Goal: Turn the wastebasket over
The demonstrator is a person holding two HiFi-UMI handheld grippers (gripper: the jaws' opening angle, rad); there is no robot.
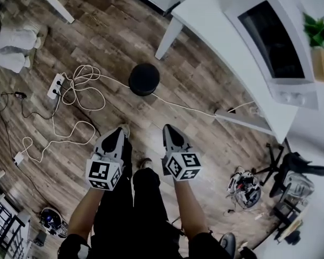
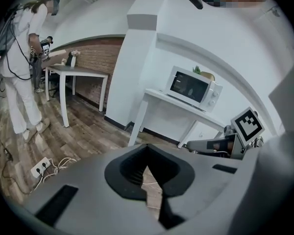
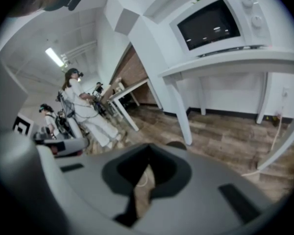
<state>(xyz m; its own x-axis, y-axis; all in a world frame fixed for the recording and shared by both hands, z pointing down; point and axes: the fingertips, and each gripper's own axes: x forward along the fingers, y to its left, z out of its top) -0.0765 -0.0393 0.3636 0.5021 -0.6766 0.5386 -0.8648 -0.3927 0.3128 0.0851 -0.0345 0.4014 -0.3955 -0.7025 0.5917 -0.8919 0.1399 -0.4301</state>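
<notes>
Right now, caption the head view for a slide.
Left gripper and right gripper, shut and empty, point toward a black wastebasket on the wood floor beside a white table bearing a microwave.

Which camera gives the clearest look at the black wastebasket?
Head view: the whole round wastebasket sits unobstructed on the floor. The right gripper view catches only a dark sliver of it above the jaws; the left gripper view shows none.

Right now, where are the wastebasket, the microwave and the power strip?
wastebasket (image 1: 144, 79), head view, its round dark top.
microwave (image 1: 272, 41), head view, its dark door window.
power strip (image 1: 55, 86), head view, its white casing.
</notes>
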